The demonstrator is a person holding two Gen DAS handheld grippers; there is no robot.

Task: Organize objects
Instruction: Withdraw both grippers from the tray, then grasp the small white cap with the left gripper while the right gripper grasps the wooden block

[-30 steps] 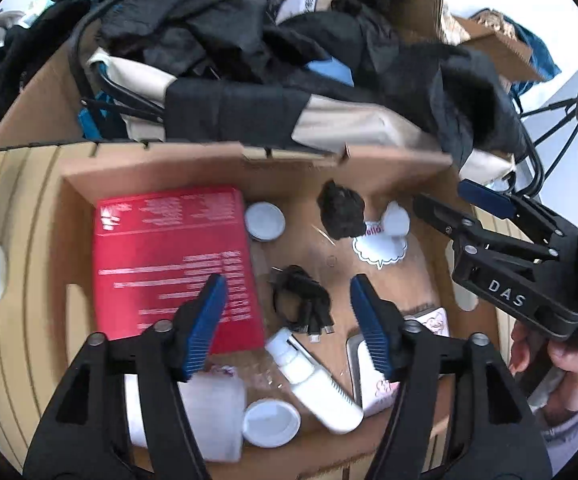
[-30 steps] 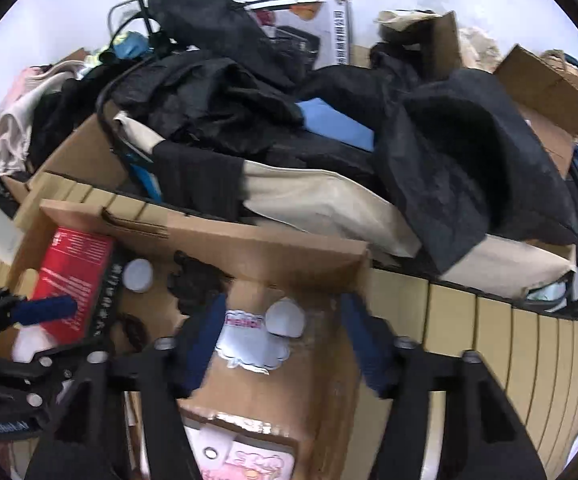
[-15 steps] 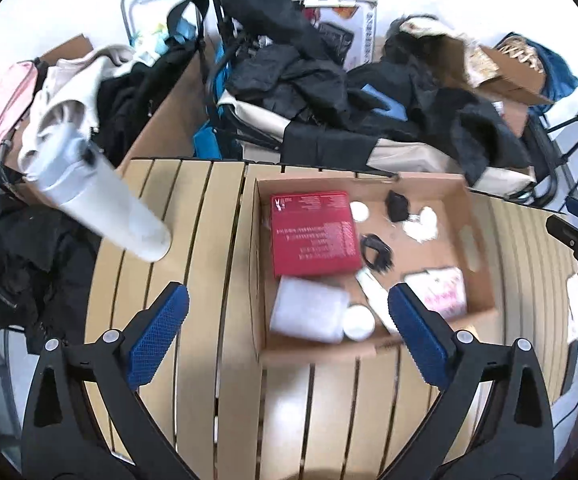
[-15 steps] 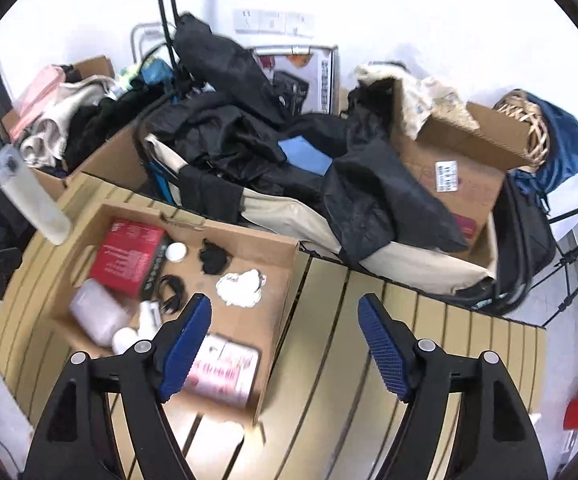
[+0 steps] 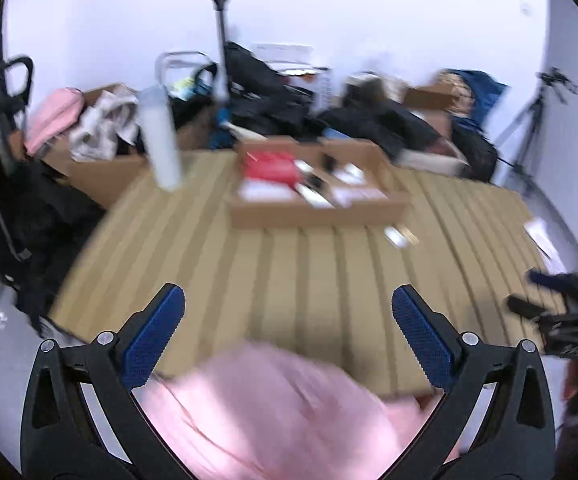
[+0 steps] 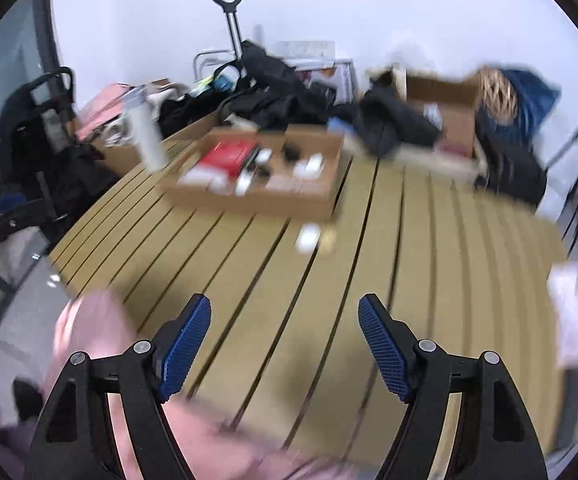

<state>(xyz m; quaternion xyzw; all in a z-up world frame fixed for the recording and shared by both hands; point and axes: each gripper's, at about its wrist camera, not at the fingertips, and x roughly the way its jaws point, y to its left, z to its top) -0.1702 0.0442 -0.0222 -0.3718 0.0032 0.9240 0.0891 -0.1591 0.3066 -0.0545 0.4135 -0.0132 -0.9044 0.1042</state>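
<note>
Cardboard makes up the shallow box (image 5: 317, 210) that holds most of the task's things, and it sits toward the far side of the slatted wooden surface (image 5: 289, 272), well apart from both grippers. Inside it lie a red carton (image 5: 271, 168), a few white and black oddments and what looks like a pale bottle, all too blurred to name closely. One small white item (image 6: 307, 236) lies loose on the slats just in front of the box, beside a yellowish scrap, and it is probably the piece left to tidy in. A tall white bottle (image 5: 160, 140) stands near the far left edge of the surface.

The left gripper (image 5: 287, 316) hangs low over the near edge with its jaws spread wide and nothing between them; the right gripper (image 6: 285, 334) is likewise released and empty. Pink fabric (image 5: 273, 412), seemingly the person's clothing, fills the foreground under both.

As a judgement, the loose item seems light and stiff, likely smooth-skinned and apt to skid on the slats, so a pinch across its narrow sides, straight from above, would suit. The box is light but floppy at the walls: it is better taken by a long rim with both grippers. The red carton would crush if clamped hard at mid-face; its edges are safer
</note>
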